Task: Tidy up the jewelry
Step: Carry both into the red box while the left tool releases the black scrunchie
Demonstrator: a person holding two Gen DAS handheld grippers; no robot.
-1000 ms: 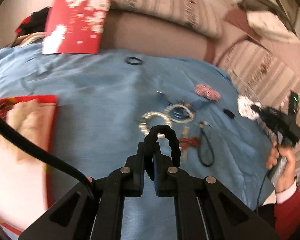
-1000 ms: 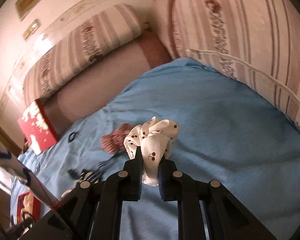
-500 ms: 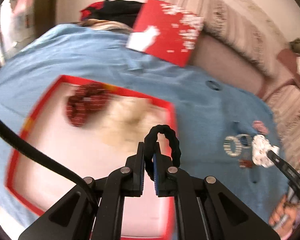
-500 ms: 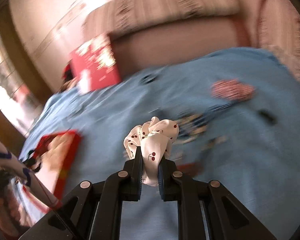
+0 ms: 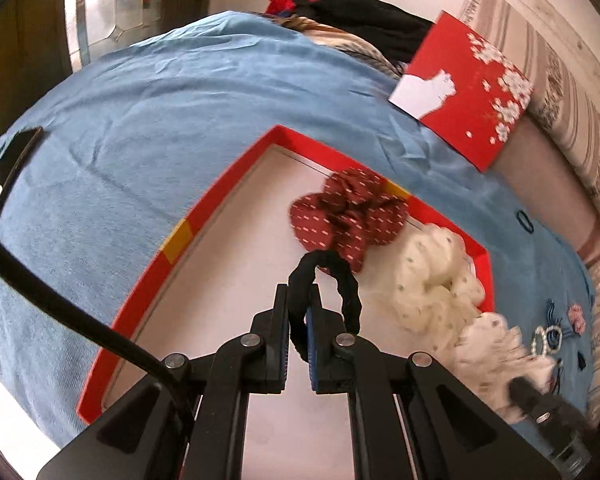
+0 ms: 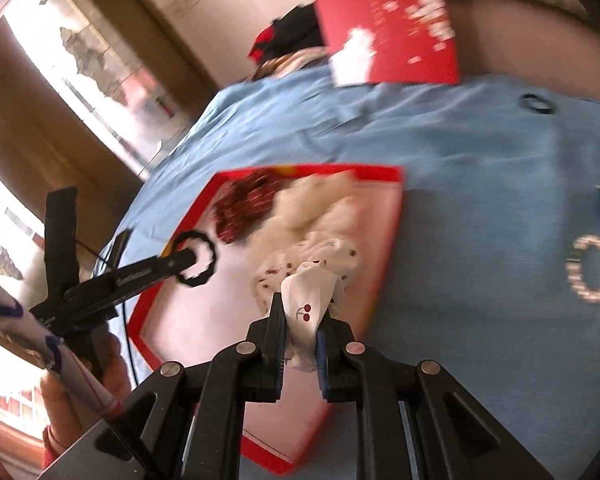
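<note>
Your left tongs point(image 5: 298, 328) pinch a black hair tie point(image 5: 327, 280) over the red box point(image 5: 204, 208) on the blue bedspread point(image 5: 140, 120) — just short of the dark red scrunchie point(image 5: 348, 210) and cream scrunchie point(image 5: 432, 280) inside. Your right tongs point(image 6: 302, 336) grip a cherry-print scrunchie point(image 6: 312, 280) above the box's right side.
</note>
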